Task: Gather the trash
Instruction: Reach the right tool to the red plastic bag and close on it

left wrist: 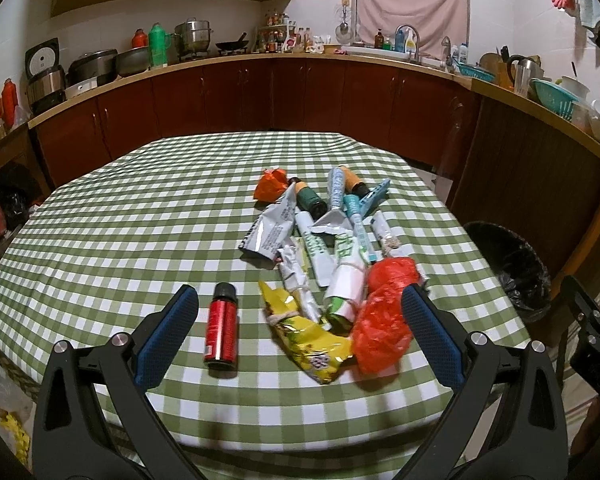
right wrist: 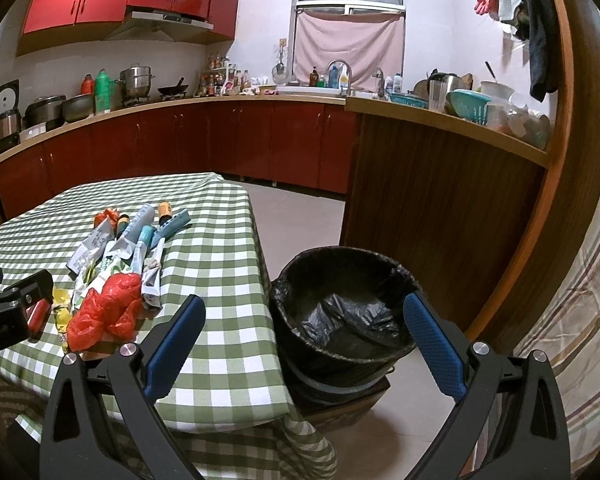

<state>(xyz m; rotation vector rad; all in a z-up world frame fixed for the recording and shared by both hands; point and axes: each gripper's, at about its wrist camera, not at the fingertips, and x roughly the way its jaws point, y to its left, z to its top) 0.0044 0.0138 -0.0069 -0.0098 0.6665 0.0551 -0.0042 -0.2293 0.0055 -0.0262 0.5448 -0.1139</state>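
Observation:
A heap of trash lies on the green checked table: a red bottle, a yellow wrapper, a red plastic bag, several silver and white wrappers, small bottles and an orange bag. My left gripper is open and empty, just above the table's near edge, with the red bottle and yellow wrapper between its fingers. My right gripper is open and empty, over the table's right edge, facing a black-lined bin. The heap shows at its left.
The bin stands on the floor by the table's right side, on a low wooden stand. Dark red cabinets and a cluttered counter run behind. A wooden counter end stands close behind the bin.

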